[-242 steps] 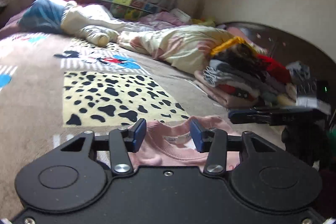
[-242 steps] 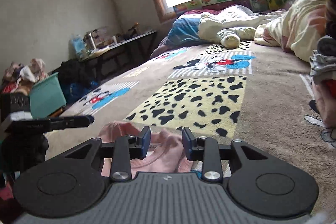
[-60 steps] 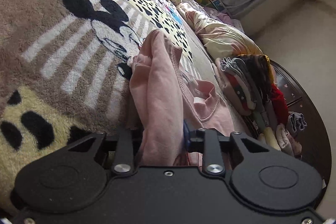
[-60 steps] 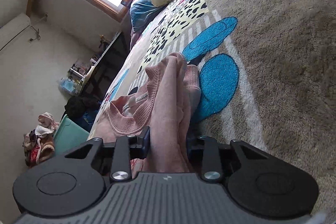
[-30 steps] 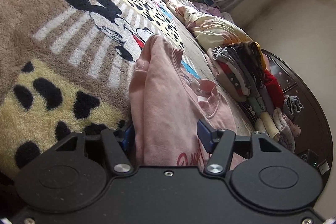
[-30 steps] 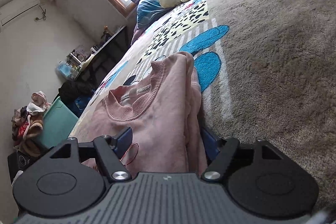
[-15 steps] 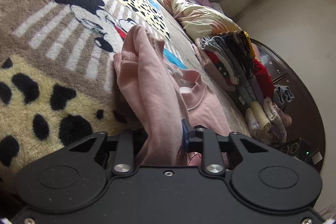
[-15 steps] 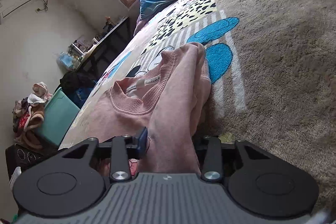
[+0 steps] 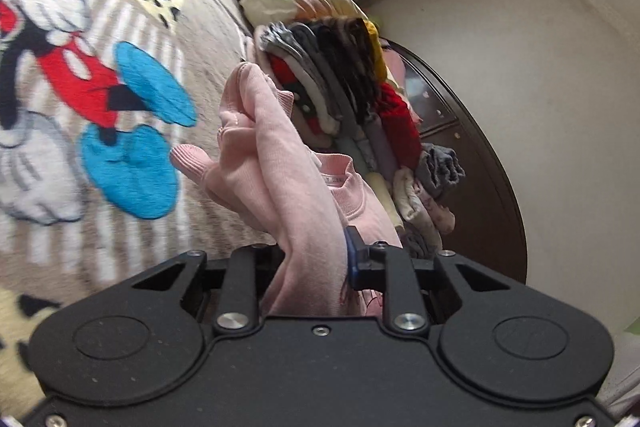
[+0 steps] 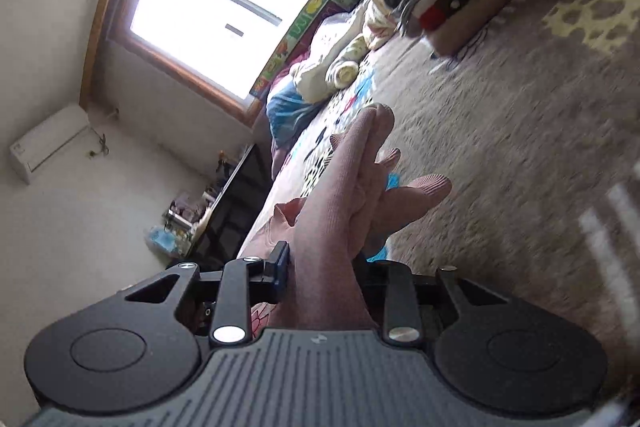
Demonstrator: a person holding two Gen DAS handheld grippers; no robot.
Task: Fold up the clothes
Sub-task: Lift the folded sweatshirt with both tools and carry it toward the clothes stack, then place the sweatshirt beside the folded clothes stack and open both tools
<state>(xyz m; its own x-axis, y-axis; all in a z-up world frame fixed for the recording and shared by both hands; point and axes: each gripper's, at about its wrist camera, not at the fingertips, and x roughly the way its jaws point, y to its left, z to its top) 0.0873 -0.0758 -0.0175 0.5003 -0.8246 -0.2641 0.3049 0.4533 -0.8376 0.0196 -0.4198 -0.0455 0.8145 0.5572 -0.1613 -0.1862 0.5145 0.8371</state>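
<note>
In the left wrist view, your left gripper (image 9: 316, 259) is closed on a thick fold of the pink sweatshirt (image 9: 280, 163); the cloth runs straight forward from the fingers, its long axis going far, with a ribbed cuff (image 9: 188, 163) hanging to the left above the cartoon blanket (image 9: 120, 99). The pile of folded clothes (image 9: 340, 99) lies far and right. In the right wrist view, your right gripper (image 10: 324, 269) also clamps the sweatshirt, which stretches far ahead of the fingers, lifted off the blanket. Both hands seem equally near, so I judge the next fold needs them together.
</note>
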